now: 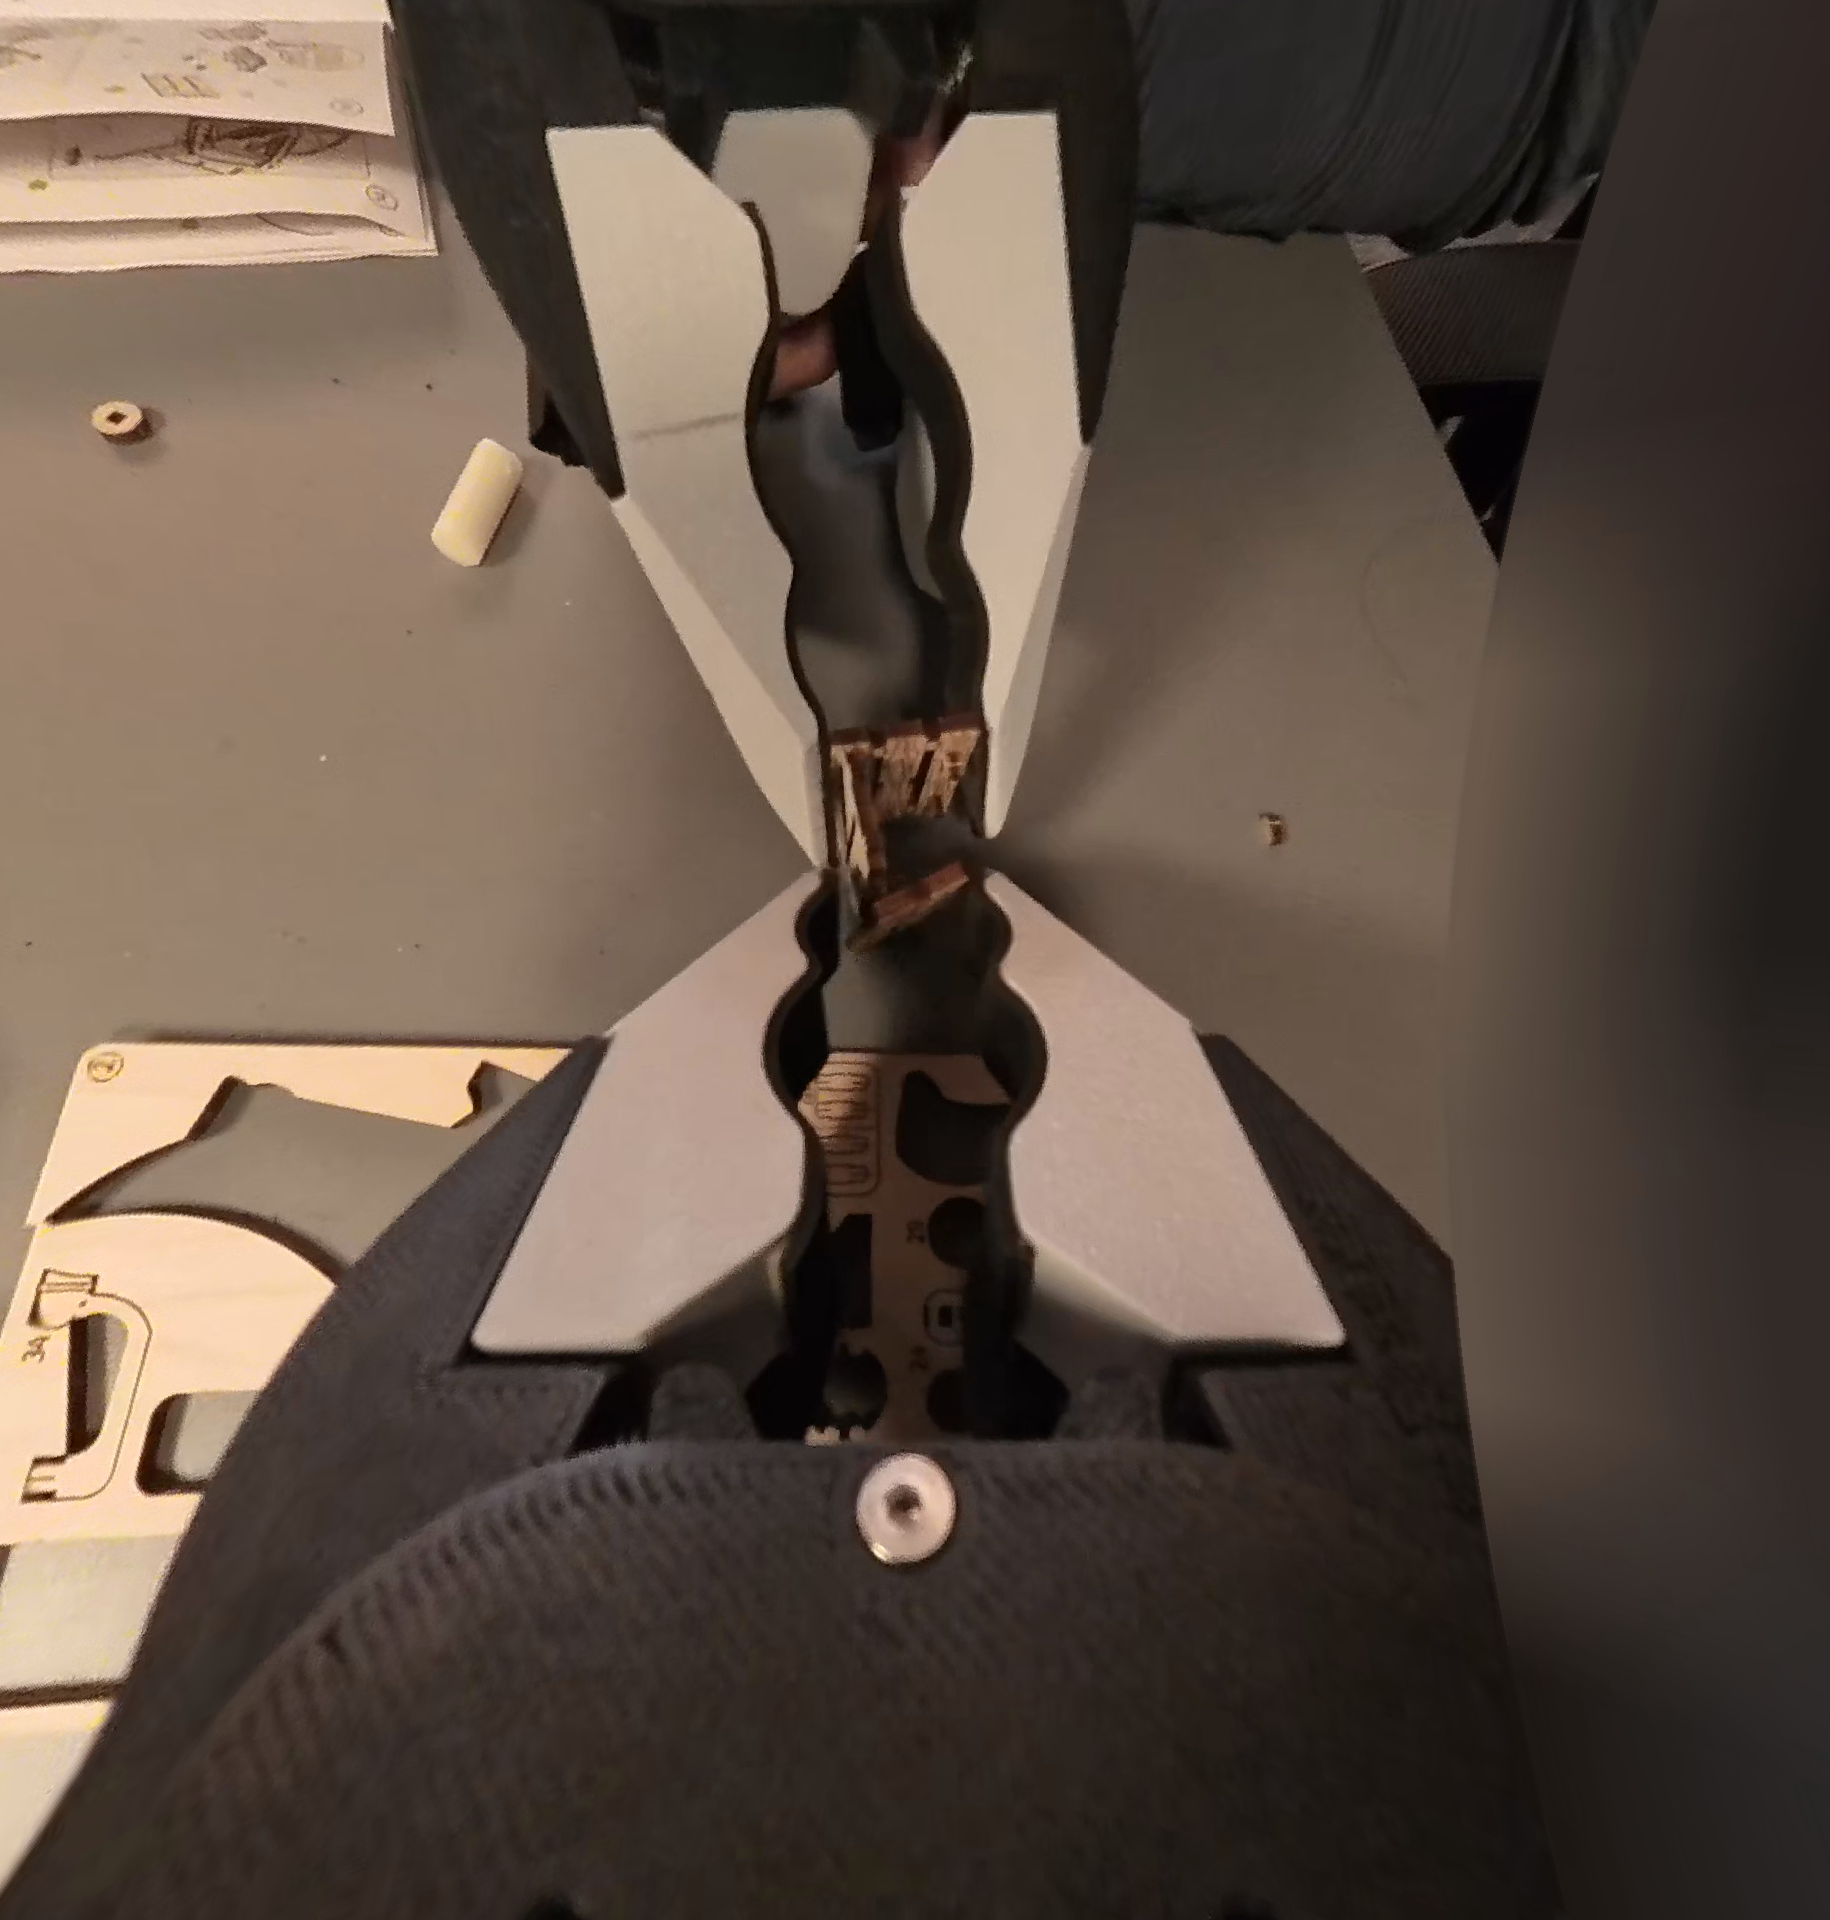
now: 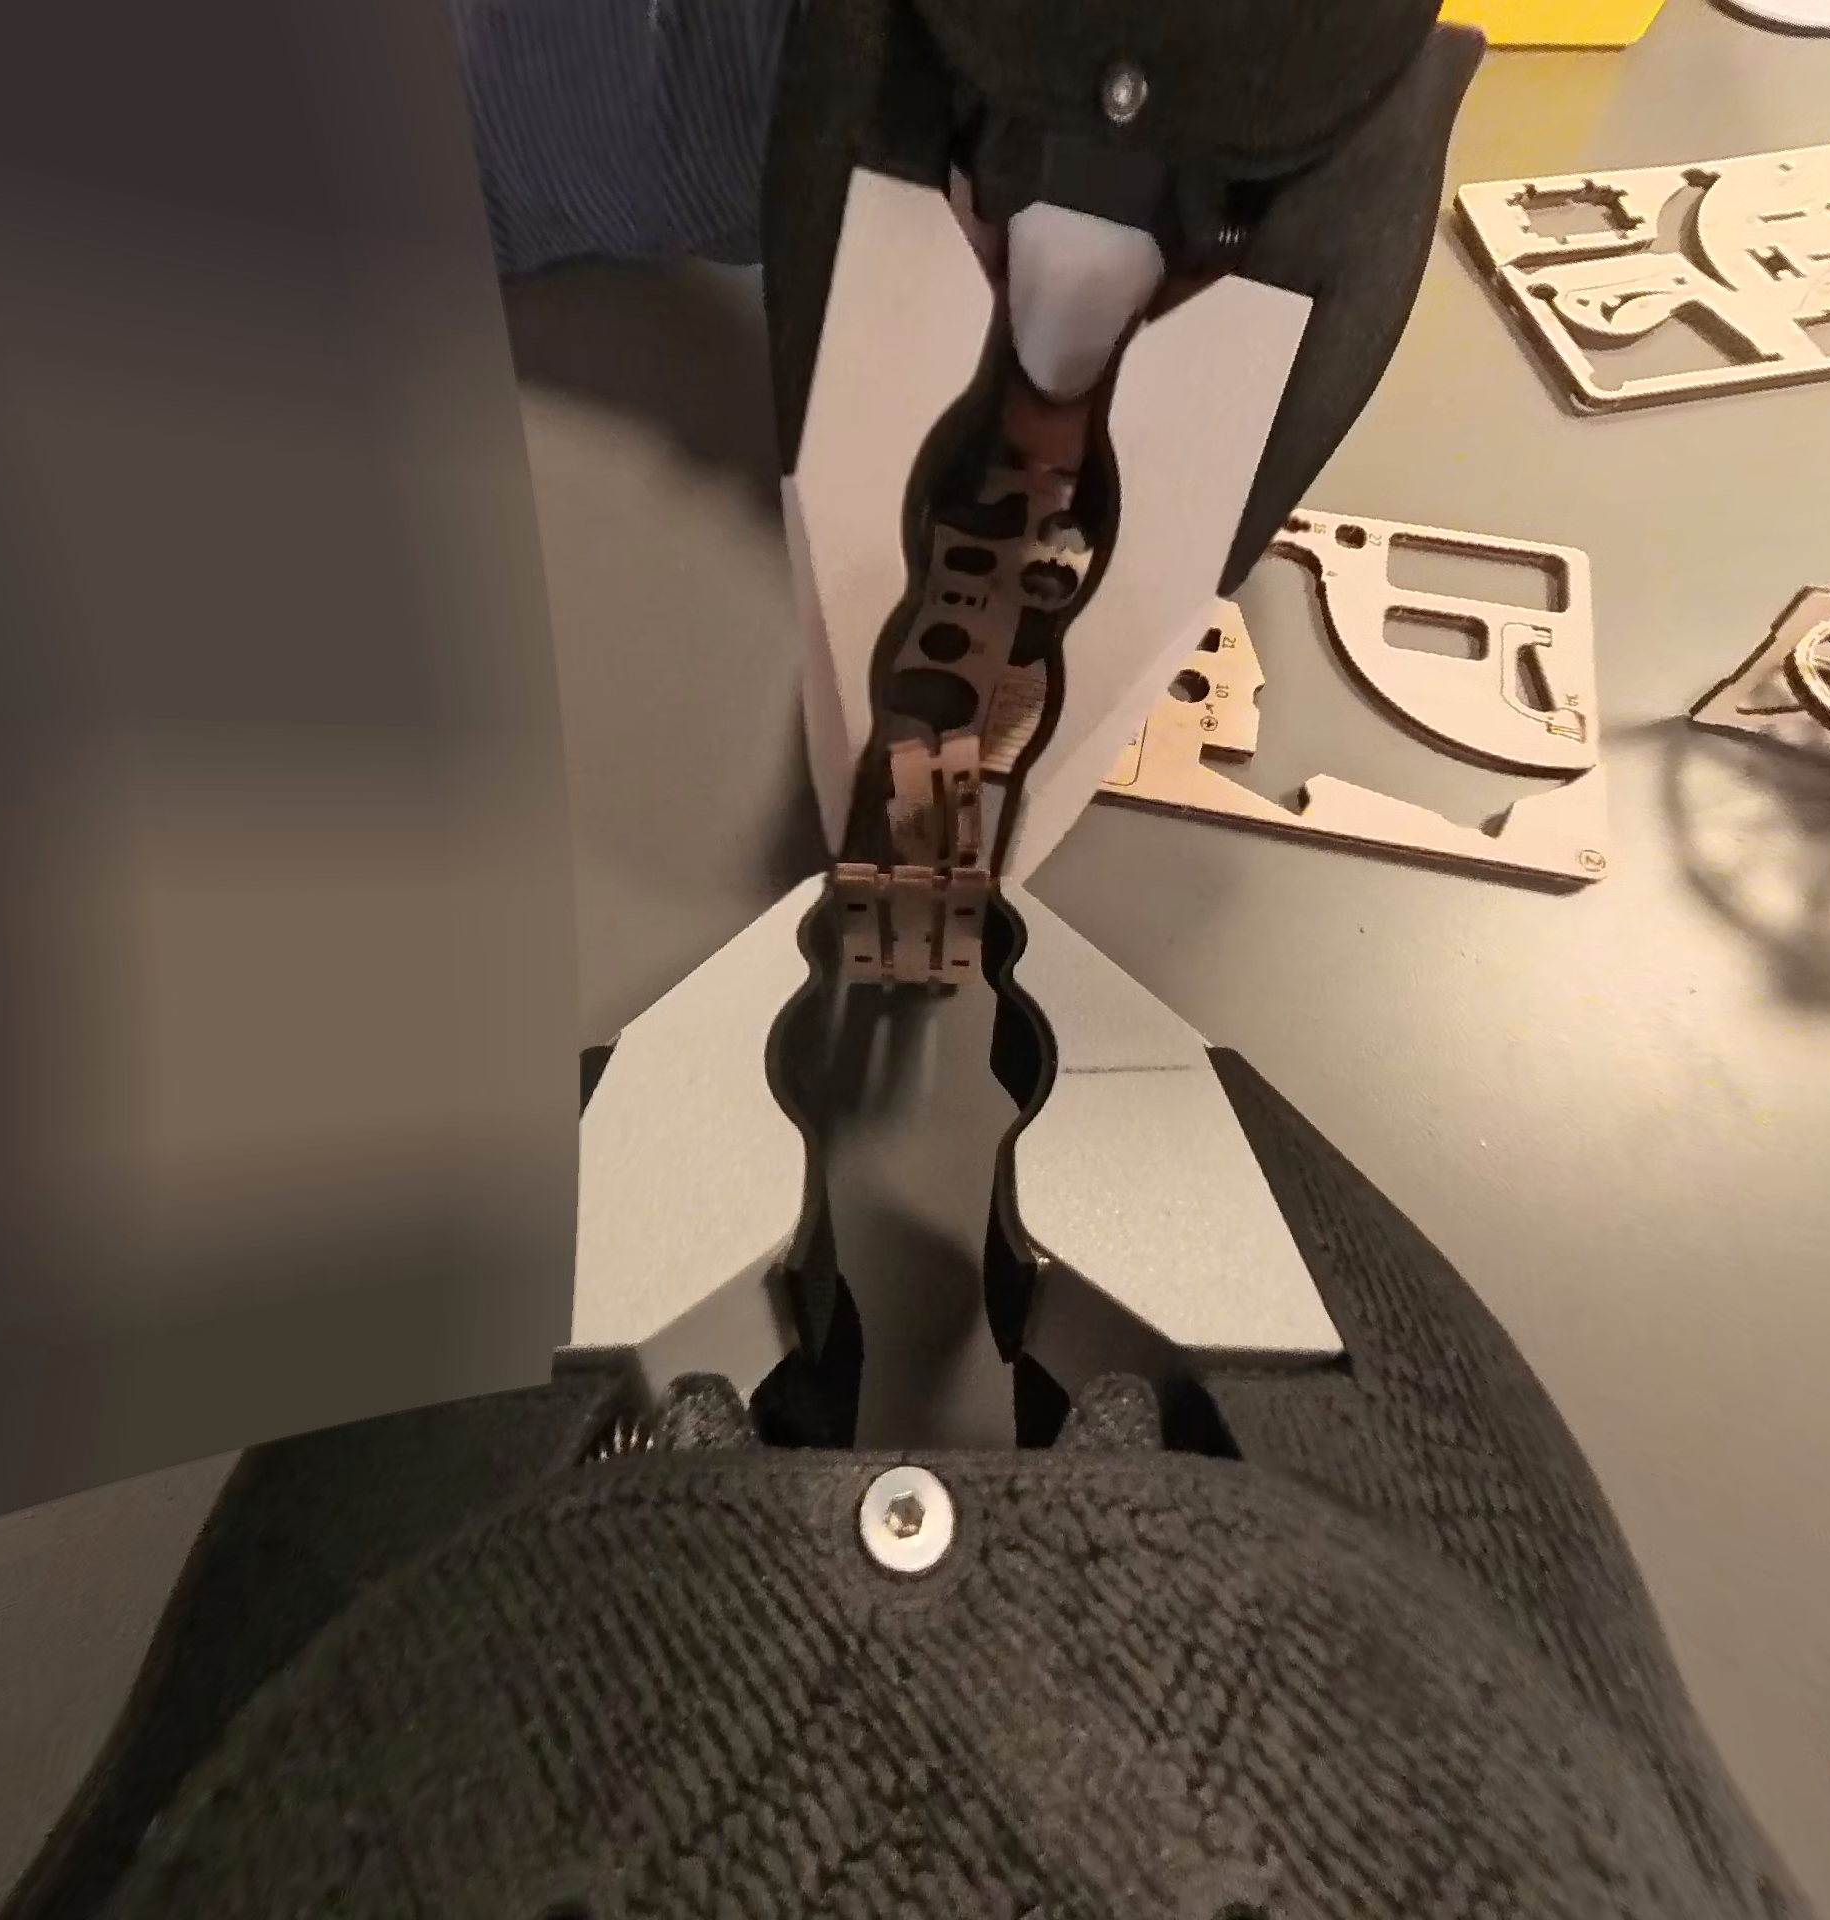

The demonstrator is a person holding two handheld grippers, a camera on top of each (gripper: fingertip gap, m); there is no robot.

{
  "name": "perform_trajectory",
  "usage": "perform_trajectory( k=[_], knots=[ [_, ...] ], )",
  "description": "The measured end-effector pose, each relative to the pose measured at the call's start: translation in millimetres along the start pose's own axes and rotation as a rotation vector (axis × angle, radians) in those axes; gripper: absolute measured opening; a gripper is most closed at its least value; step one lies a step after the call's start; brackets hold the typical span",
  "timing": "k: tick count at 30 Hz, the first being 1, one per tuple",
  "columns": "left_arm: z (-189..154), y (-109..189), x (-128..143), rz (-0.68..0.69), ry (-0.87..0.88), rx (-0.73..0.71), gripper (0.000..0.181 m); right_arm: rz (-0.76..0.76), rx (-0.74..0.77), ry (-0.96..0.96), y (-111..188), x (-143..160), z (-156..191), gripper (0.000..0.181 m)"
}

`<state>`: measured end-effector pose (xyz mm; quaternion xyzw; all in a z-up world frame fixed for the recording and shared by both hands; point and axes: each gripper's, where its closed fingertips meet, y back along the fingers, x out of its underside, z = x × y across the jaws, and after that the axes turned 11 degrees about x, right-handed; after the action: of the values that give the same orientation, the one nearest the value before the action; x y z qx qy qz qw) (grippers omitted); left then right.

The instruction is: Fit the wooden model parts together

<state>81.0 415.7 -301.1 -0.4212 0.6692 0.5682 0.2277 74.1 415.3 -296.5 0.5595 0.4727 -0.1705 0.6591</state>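
Note:
The two grippers meet tip to tip above the grey table. My right gripper [image 2: 909, 885] is shut on a small slotted wooden block [image 2: 906, 930]; this block also shows in the left wrist view [image 1: 906, 774], held by the right gripper [image 1: 906, 829] coming from the top. My left gripper [image 1: 906, 888] is shut on a small flat wooden piece [image 1: 911, 906], tilted and touching the block's lower edge. In the right wrist view the left gripper [image 2: 926, 847] comes from above with that piece [image 2: 932, 805] against the block.
A cut-out plywood sheet [image 1: 163, 1247] lies under the left gripper, also in the right wrist view [image 2: 1410, 717]. A second sheet [image 2: 1669, 281] lies farther right. Instruction papers [image 1: 163, 125], a wooden ring [image 1: 121, 421], a white cylinder [image 1: 475, 504] and a person's dark clothing [image 1: 1358, 104] are nearby. My left and right fingertips are right by each other.

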Motion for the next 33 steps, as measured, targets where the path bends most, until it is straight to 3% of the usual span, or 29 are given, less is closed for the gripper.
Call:
perform_trajectory(
  k=[1, 14, 25, 33],
  knots=[
    [-1, -1, 0, 0.006, 0.005, 0.001, 0.027, 0.0, 0.003, 0.0, 0, 0, 0, 0.026],
    [3, 5, 10, 0.081, 0.024, -0.095, 0.034, 0.021, 0.058, -0.022, 5, 4, -10, 0.026],
    [-1, 24, 11, 0.101, 0.126, -0.308, 0.043, 0.036, 0.09, -0.057, 11, 15, -23, 0.026],
    [-8, 7, 18, 0.096, 0.207, -0.389, 0.037, -0.034, 0.089, -0.077, 23, 8, -26, 0.049]
  ],
)
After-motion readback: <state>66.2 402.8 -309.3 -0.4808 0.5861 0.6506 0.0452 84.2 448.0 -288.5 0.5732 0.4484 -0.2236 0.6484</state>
